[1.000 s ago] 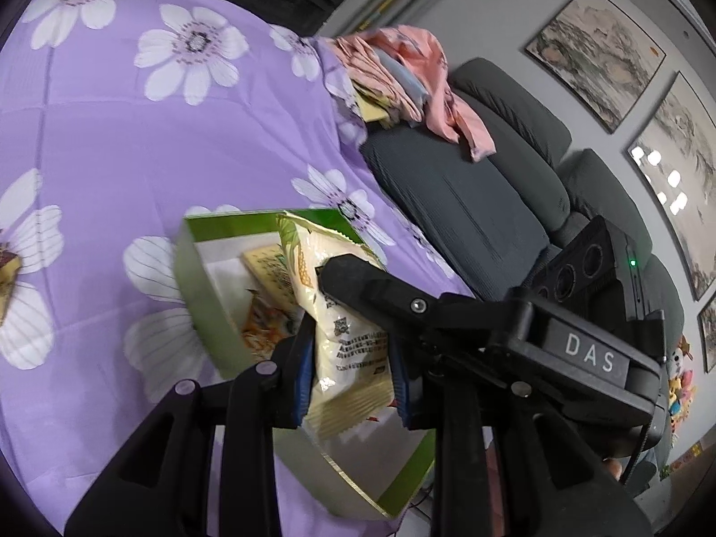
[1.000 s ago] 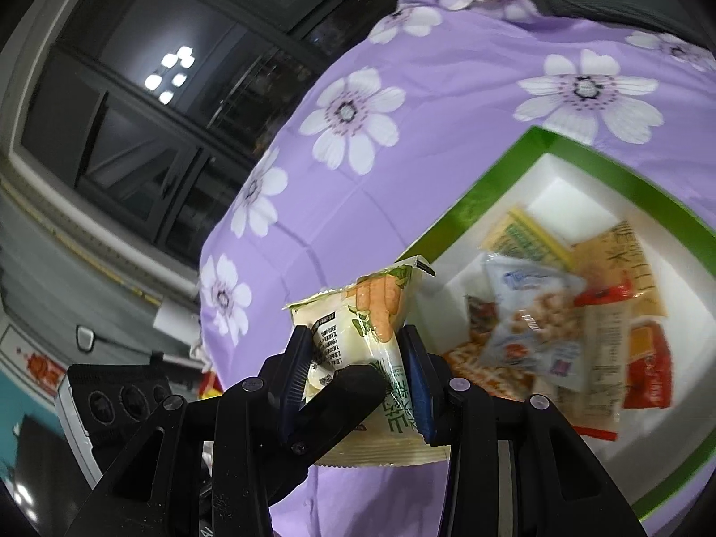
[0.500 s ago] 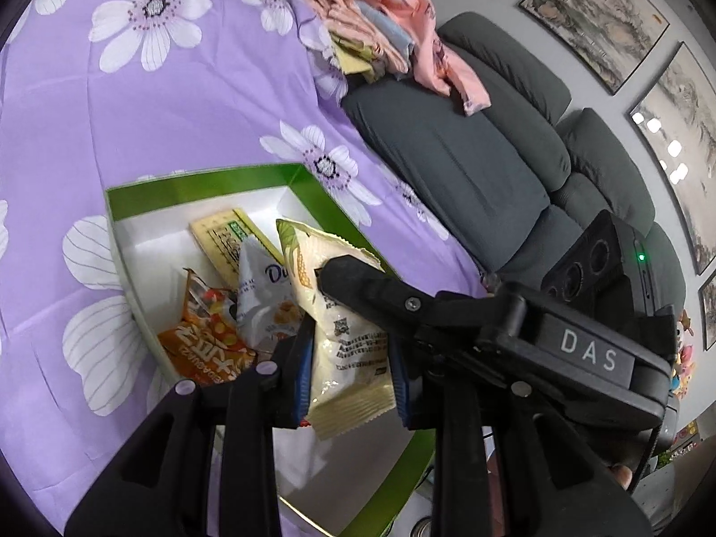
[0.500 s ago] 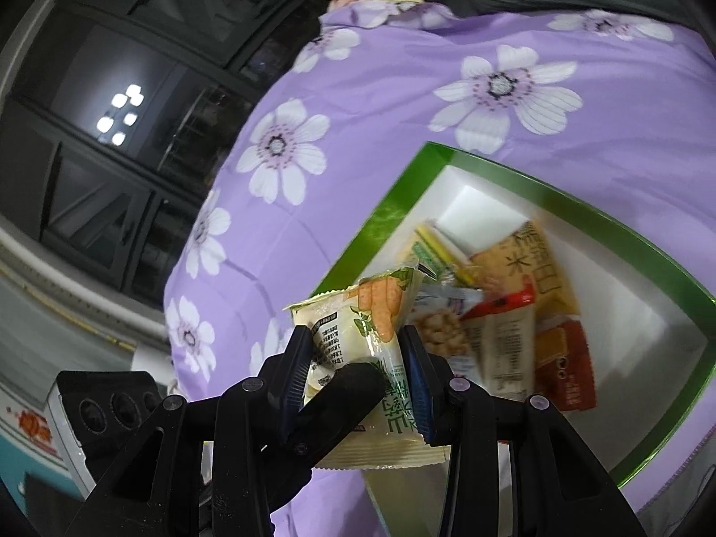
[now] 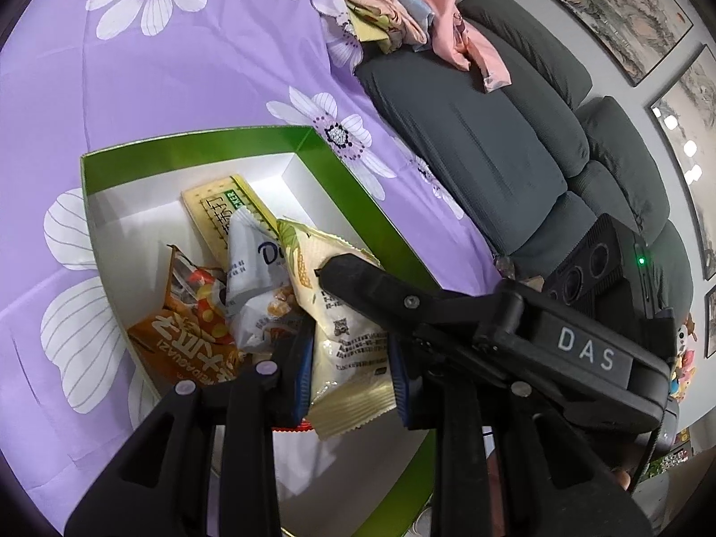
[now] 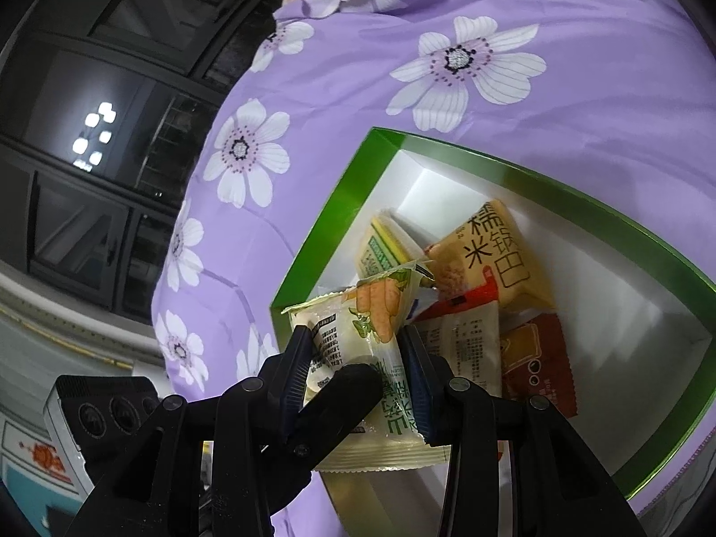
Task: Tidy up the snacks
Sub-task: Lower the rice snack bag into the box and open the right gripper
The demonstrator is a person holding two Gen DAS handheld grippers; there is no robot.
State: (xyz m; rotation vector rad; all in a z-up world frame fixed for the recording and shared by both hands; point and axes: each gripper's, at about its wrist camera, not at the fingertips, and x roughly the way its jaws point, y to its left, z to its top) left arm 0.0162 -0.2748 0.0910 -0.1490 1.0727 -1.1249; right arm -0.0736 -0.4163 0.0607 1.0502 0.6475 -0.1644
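Note:
A green-rimmed white box (image 5: pixel 340 165) (image 6: pixel 322 241) sits on a purple flowered cloth and holds several snack packets. My left gripper (image 5: pixel 349 358) is shut on a pale yellow snack packet (image 5: pixel 344 331), held over the box's near part. My right gripper (image 6: pixel 358 367) is shut on a pale snack packet with a carrot picture (image 6: pixel 358 335), held over the box's near left corner. The other gripper's finger crosses each view, close beside the held packet. In the box lie an orange packet (image 5: pixel 188 335), a white packet (image 5: pixel 255 286), a cracker packet (image 5: pixel 219 215) and a yellow rice-cracker packet (image 6: pixel 487 259).
A grey sofa (image 5: pixel 483 134) stands right of the table, with a heap of pink clothes (image 5: pixel 416 4) at its far end. Dark windows (image 6: pixel 89 134) lie beyond the table's far side. The cloth-covered table (image 5: pixel 179 67) extends past the box.
Both grippers have moved with their packets further over the box and lower towards it. More of the box's inside now shows in both views.

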